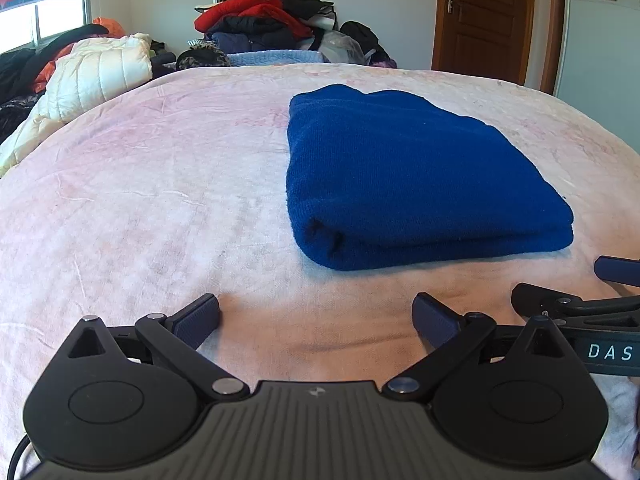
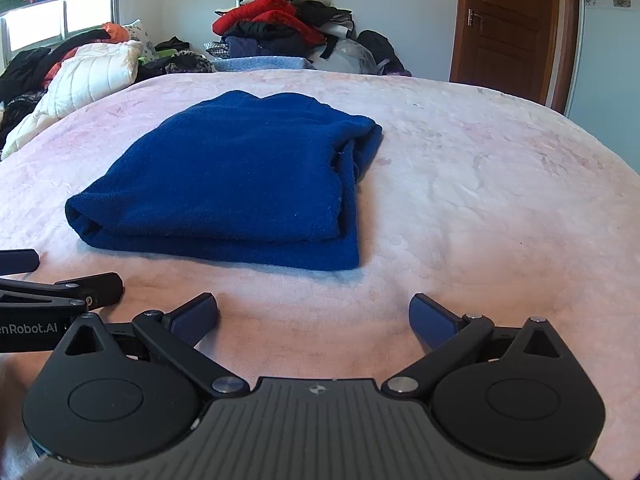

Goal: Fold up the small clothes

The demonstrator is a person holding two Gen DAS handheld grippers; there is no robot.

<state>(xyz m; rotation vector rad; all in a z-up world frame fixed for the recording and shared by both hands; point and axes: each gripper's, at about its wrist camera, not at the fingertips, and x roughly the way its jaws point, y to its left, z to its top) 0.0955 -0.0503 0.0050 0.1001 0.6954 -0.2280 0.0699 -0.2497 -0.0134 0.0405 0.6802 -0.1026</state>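
Observation:
A dark blue garment (image 1: 416,176) lies folded into a thick rectangle on the pink bed cover (image 1: 160,184). It also shows in the right wrist view (image 2: 240,184), with layered edges along its right side. My left gripper (image 1: 316,316) is open and empty, on the near side of the garment and apart from it. My right gripper (image 2: 314,316) is open and empty, also short of the garment. Each gripper shows at the edge of the other's view, the right one (image 1: 600,288) and the left one (image 2: 48,280).
A heap of red, black and dark clothes (image 1: 264,20) is piled at the far end of the bed. A cream quilted jacket (image 1: 96,76) and more clothes lie at the far left under a window. A brown door (image 1: 488,16) stands at the back right.

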